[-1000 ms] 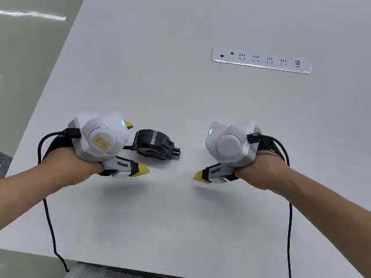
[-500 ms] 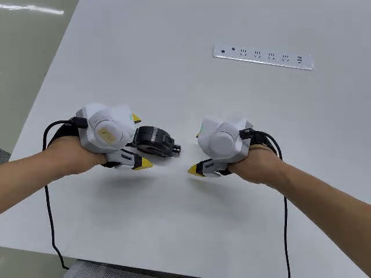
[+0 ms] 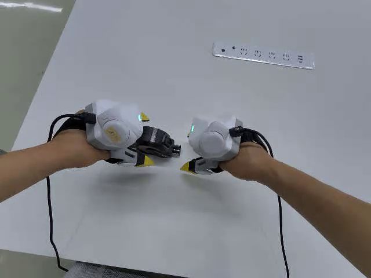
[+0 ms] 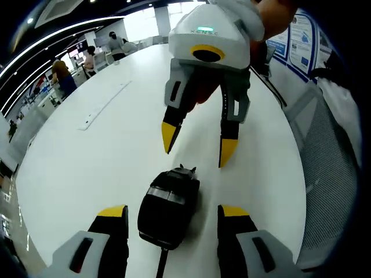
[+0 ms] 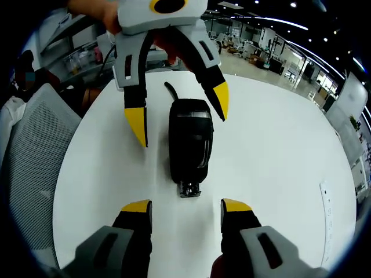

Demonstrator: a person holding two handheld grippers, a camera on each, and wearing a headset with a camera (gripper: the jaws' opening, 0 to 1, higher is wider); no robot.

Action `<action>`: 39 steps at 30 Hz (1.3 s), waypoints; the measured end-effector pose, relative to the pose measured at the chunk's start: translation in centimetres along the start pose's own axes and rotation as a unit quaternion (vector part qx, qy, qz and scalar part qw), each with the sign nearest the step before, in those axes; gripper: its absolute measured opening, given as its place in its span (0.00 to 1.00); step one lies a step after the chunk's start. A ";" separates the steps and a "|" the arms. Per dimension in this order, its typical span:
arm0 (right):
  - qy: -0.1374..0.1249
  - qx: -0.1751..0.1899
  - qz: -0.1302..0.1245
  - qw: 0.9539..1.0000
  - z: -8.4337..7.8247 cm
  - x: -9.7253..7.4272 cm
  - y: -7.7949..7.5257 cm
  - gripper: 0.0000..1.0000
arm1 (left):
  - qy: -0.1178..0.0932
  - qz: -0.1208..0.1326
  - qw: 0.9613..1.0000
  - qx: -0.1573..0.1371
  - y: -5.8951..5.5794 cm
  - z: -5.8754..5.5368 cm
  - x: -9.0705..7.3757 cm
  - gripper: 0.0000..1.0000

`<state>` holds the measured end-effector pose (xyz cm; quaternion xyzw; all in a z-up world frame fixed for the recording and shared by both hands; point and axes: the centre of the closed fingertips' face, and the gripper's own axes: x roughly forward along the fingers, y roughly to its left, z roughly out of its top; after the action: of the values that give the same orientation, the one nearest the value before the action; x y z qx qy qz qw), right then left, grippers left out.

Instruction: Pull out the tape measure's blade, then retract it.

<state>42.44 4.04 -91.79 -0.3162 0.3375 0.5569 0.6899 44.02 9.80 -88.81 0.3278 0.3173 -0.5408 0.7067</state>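
Head view has the tape measure (image 3: 155,142) lying on the white bench (image 3: 174,231), near its front edge and well apart from the power strip (image 3: 264,57) farther back. The left tool (image 4: 174,212) stands wide open with a jaw on either side of the black case, gaps showing on both flanks, so it holds nothing. The right tool (image 5: 186,206) faces it, also wide open and empty, with its yellow tips just short of the blade's hook tab (image 5: 189,189), which points straight at it. The case looks hard, compact and fairly dense for its size. Its smooth flanks may slip unless the left jaws close squarely across the middle. The blade is likely thin, springy steel that pulls back hard, and no length of it is drawn out yet. The tab is small, so the right tips would need to pinch it flat and centred, then let it return slowly.
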 end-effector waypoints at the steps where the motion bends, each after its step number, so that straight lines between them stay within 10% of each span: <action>1: 0.000 0.000 0.000 1.000 0.0 0.0 0.0 0.47 | 0.000 0.000 1.000 0.000 0.0 0.0 0.0 0.58; 39: -0.016 -0.001 0.006 1.000 0.9 3.0 -0.7 0.30 | 0.014 -0.053 0.995 0.085 -0.1 0.4 2.4 0.43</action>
<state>43.72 6.30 -93.71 -0.3059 0.3281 0.5666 0.6912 44.48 8.15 -90.47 0.3768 0.2966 -0.5982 0.6421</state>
